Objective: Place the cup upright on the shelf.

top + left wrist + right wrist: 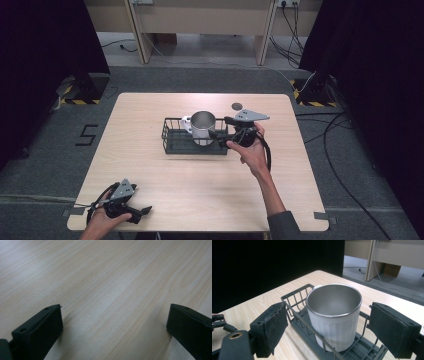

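Note:
A white mug with a steel inside stands upright in a black wire basket at the middle of the table. In the right gripper view the mug rises between the two jaws, untouched by either pad. My right gripper is open, just right of the mug at the basket's right end. My left gripper rests open near the table's front left edge. Bare wood lies between its jaws in the left gripper view, where the left gripper stands wide.
A small dark disc lies on the table behind the right gripper. The light wooden table stands on grey floor with cables at the right. A desk's legs stand beyond the far edge.

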`<state>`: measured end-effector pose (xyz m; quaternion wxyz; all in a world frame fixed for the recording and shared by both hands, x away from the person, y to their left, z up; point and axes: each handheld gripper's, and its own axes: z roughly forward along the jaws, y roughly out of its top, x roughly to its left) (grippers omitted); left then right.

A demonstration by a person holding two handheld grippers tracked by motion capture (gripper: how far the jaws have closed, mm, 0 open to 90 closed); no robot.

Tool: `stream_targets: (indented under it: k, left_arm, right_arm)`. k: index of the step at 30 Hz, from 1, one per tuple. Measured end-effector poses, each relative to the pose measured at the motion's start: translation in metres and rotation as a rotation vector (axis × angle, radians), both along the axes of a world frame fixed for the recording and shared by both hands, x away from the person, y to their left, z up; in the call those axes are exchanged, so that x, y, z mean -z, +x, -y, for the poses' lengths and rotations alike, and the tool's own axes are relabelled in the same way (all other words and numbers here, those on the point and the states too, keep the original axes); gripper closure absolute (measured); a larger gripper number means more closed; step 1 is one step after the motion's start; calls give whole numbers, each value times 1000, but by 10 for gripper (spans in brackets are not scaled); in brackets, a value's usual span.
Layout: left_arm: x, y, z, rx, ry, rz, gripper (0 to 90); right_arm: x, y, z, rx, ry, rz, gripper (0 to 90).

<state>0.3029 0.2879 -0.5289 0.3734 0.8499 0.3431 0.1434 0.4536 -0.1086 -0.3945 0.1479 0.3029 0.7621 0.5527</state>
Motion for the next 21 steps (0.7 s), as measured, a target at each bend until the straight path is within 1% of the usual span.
stream_targets:
  k: [1, 3, 4, 6, 8, 11, 13, 21]
  left_arm:
    - [0, 0, 0, 0, 0, 0, 0]
    - [0, 0, 0, 0, 0, 0, 0]
    - [0, 0, 0, 0, -1, 1, 0]
    - [0, 0, 0, 0, 0, 1, 0]
    - [0, 0, 0, 0, 0, 0, 0]
    - [0, 0, 0, 0, 0, 1, 0]
    - [0, 0, 0, 0, 0, 1, 0]
    - [0, 0, 0, 0, 0, 1, 0]
  right_arm:
    - [1, -5, 2, 5, -2, -1, 156]
    - [1, -6, 3, 5, -5, 2, 155]
    - [2, -11, 6, 4, -3, 3, 156]
    - [2, -13, 7, 4, 1, 3, 156]
    - [4, -21, 11, 7, -3, 1, 156]
    - [5, -24, 12, 10, -7, 4, 156]
    - [8, -31, 16, 11, -11, 6, 157]
    - [11, -41, 21, 12, -1, 5, 158]
